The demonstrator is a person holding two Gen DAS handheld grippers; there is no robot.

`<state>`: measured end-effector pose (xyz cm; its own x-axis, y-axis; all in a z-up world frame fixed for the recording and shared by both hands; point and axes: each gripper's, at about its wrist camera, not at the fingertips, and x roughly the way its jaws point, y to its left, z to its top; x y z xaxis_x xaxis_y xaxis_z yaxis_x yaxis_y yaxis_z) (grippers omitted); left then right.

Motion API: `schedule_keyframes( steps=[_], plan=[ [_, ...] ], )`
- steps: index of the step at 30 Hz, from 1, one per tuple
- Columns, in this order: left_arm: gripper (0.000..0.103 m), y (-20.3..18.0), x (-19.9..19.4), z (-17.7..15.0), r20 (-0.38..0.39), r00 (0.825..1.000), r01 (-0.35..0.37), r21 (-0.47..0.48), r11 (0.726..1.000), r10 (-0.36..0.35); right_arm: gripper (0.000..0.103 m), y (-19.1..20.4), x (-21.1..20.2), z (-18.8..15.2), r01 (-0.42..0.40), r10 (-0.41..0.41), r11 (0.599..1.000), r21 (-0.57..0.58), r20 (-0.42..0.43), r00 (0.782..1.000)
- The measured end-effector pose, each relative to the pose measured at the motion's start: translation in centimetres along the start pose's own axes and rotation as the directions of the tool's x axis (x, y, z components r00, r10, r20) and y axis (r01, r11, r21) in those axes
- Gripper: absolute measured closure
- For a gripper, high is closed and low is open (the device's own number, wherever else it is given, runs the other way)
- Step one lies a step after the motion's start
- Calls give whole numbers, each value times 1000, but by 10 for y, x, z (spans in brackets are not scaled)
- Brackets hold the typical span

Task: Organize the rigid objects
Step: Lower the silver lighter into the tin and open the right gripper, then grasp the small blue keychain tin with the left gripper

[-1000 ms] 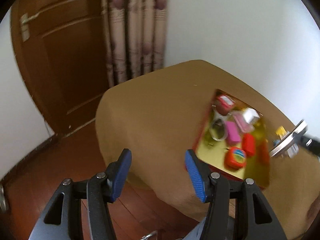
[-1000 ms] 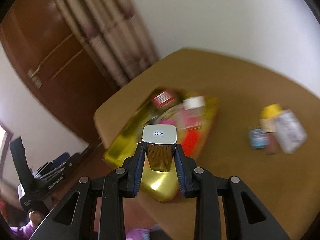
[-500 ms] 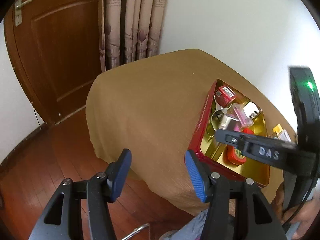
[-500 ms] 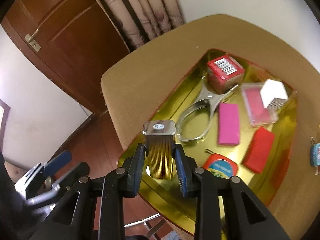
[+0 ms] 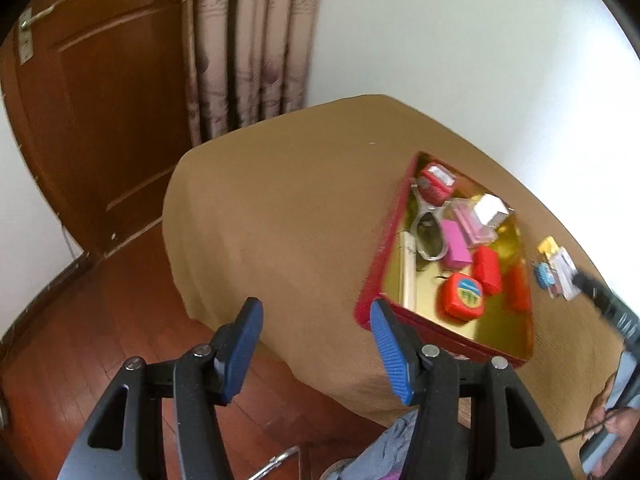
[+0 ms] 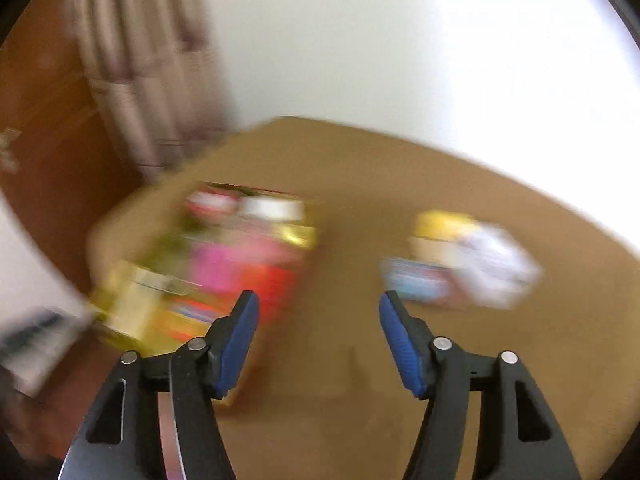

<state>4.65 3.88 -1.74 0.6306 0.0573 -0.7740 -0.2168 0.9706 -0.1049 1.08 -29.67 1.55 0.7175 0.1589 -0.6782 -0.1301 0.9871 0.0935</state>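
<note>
A red tin with a gold inside [image 5: 384,256] lies on a brown-covered table [image 5: 280,208]. It holds a red tape measure [image 5: 460,294], red and pink blocks, a metal punch [image 5: 430,232], a red box and a pale gold box [image 5: 409,268] along its left wall. My left gripper [image 5: 316,340] is open and empty, off the table's near edge. My right gripper [image 6: 318,338] is open and empty above the table, right of the blurred tin [image 6: 208,264].
A small pile of loose things, yellow, blue and white [image 6: 460,260], lies on the cloth right of the tin; it also shows in the left wrist view [image 5: 554,266]. A wooden door [image 5: 100,112] and curtain [image 5: 252,44] stand behind. The floor is wood.
My right gripper has let go of the gold box, which now lies in the tin, and has opened and swung right. My left gripper has hardly moved.
</note>
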Motion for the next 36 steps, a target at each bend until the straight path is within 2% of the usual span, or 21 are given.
schedule_keyframes(
  steps=[2,5,7,10,11,13,14,17,19,23,25,27,31,32,33,36],
  plan=[
    [46,-12,-6,-2,20,999,29,48,998,-30,40,-49,2,-26,160,-160,987,-2,-47,986],
    [46,-38,-15,-8,37,997,61,144,988,-67,40,-121,-2,-63,341,-337,940,18,-108,935],
    [46,-59,-19,-15,29,995,84,207,975,-92,39,-158,-7,-82,427,-420,904,27,-131,898],
    [46,-94,-16,-19,-52,984,178,250,952,-171,32,-192,-7,-103,514,-505,858,21,-155,849],
    [46,-110,-13,-17,-94,973,227,244,943,-210,31,-198,-4,-108,517,-506,856,31,-161,847],
    [46,-131,-7,-10,-143,955,287,218,933,-261,27,-209,-5,-119,489,-472,868,87,-166,866],
    [46,-149,-1,-4,-177,940,325,199,925,-292,25,-213,-9,-123,483,-465,869,110,-157,872],
    [46,-191,14,10,-238,915,371,180,911,-326,21,-215,-13,-128,456,-438,881,126,-144,887],
    [46,-223,26,18,-253,913,374,204,905,-320,18,-216,-13,-129,437,-419,890,134,-142,897],
    [46,-291,59,25,-279,932,316,316,894,-231,16,-223,-14,-130,390,-373,904,174,-124,919],
    [46,-312,79,27,-307,932,298,352,887,-192,15,-221,-7,-124,370,-353,908,197,-116,928],
    [46,-323,98,29,-327,933,267,358,895,-147,15,-223,-8,-123,355,-339,911,211,-110,934],
    [46,-330,131,39,-395,907,267,281,922,-142,15,-218,-10,-120,326,-310,921,215,-104,945],
    [46,-332,143,41,-427,894,267,258,929,-139,15,-218,-10,-121,323,-308,921,215,-103,946],
    [46,-332,150,43,-442,887,264,242,934,-136,15,-221,-12,-122,320,-304,923,216,-102,947],
    [46,-335,165,46,-455,883,242,232,942,-115,15,-226,-15,-123,307,-291,927,218,-102,951]
  ],
)
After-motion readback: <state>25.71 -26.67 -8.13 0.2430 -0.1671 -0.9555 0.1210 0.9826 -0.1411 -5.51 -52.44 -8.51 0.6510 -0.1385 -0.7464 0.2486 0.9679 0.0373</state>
